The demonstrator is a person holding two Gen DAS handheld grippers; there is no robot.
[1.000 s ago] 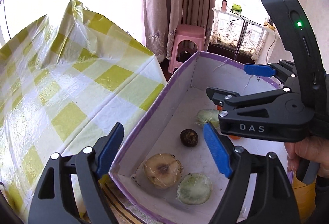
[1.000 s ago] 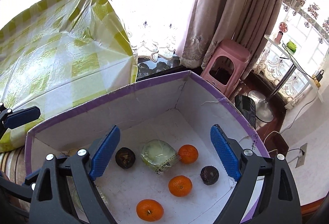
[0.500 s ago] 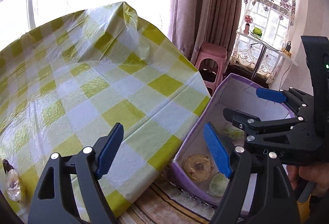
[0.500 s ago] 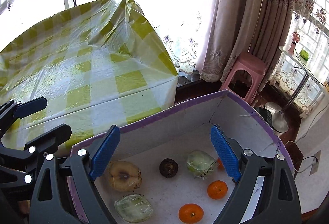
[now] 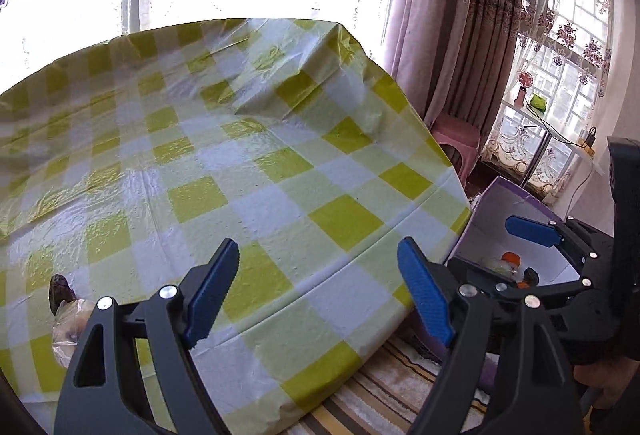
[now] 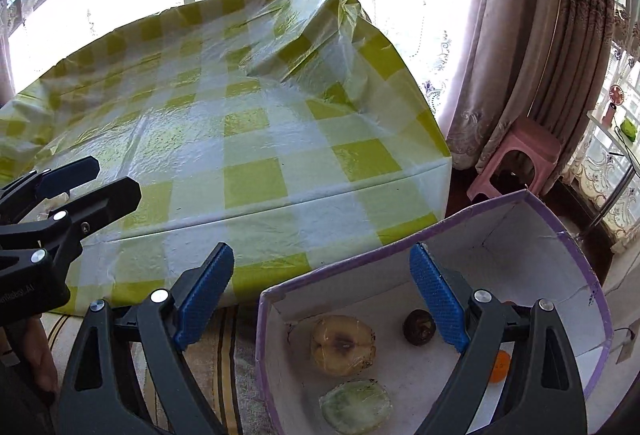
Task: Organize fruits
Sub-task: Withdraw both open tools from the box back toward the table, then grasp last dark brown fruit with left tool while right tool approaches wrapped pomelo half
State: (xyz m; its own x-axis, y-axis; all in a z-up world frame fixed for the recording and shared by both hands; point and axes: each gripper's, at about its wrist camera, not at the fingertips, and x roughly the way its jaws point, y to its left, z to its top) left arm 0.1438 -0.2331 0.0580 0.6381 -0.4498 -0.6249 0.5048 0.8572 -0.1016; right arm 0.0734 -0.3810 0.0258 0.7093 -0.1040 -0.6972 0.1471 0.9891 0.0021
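My left gripper [image 5: 320, 291] is open and empty over the near edge of the table with the yellow-checked cloth [image 5: 240, 163]. A wrapped fruit half [image 5: 66, 327] and a dark small fruit [image 5: 58, 287] lie on the cloth at far left. My right gripper [image 6: 324, 295] is open and empty above the near left wall of the purple-edged white box [image 6: 568, 239]. In the box lie a wrapped yellow fruit half [image 6: 342, 345], a wrapped green half [image 6: 356, 401], a dark fruit [image 6: 418, 327] and an orange [image 6: 500, 361]. The box also shows in the left wrist view [image 5: 520, 195].
A pink stool [image 6: 516, 155] stands by the curtains [image 6: 528, 35] behind the box. A striped mat [image 5: 384, 395] lies on the floor by the table. A small side table [image 5: 544, 123] stands by the window at right.
Both grippers have drawn back and swung left, from over the box toward the table. The box has slid to the right in both views and the fruits on the cloth have come into view.
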